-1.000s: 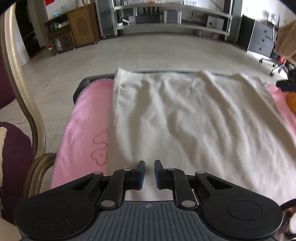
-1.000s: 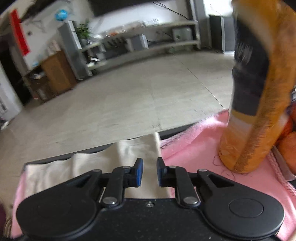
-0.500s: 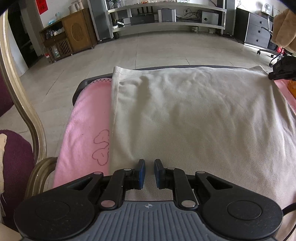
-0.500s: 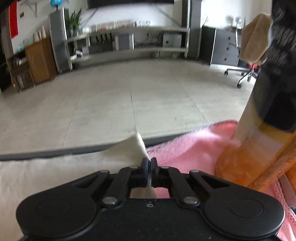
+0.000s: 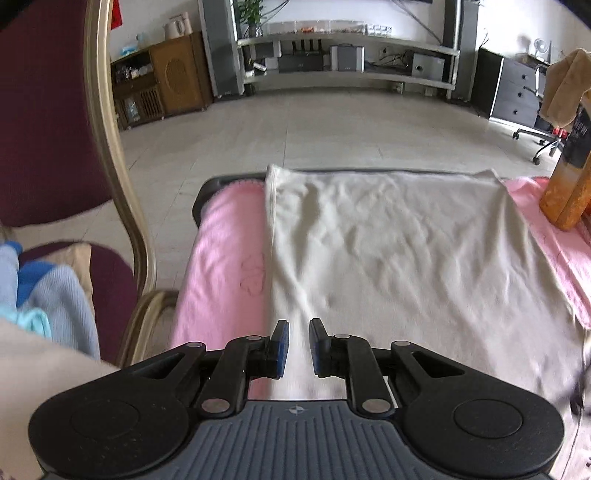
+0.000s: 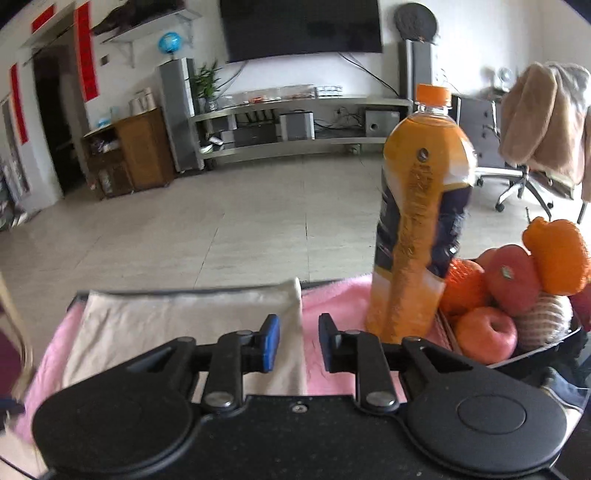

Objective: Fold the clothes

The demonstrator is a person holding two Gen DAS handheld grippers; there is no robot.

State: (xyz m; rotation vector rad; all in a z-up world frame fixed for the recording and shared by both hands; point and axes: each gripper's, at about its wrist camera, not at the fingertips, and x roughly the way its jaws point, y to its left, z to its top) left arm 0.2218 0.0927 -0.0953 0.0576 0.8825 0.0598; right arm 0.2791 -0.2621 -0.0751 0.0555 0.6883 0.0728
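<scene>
With the cream garment (image 5: 388,251) lying flat mid-frame on the pink blanket (image 5: 221,266), both the left gripper (image 5: 297,345) and the right gripper (image 6: 298,341), jaws just parted, hang empty, so regrasp matching edges evenly, clear of the orange bottle (image 6: 417,221).

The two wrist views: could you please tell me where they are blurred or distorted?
Left wrist view: fisheye bends the chair frame and far shelf; the cream cloth smears just ahead of the gripper. Right wrist view: the bottle shows streaky motion blur, the left edge is smeared, and walls bow outward; the fruit stays fairly sharp.
</scene>
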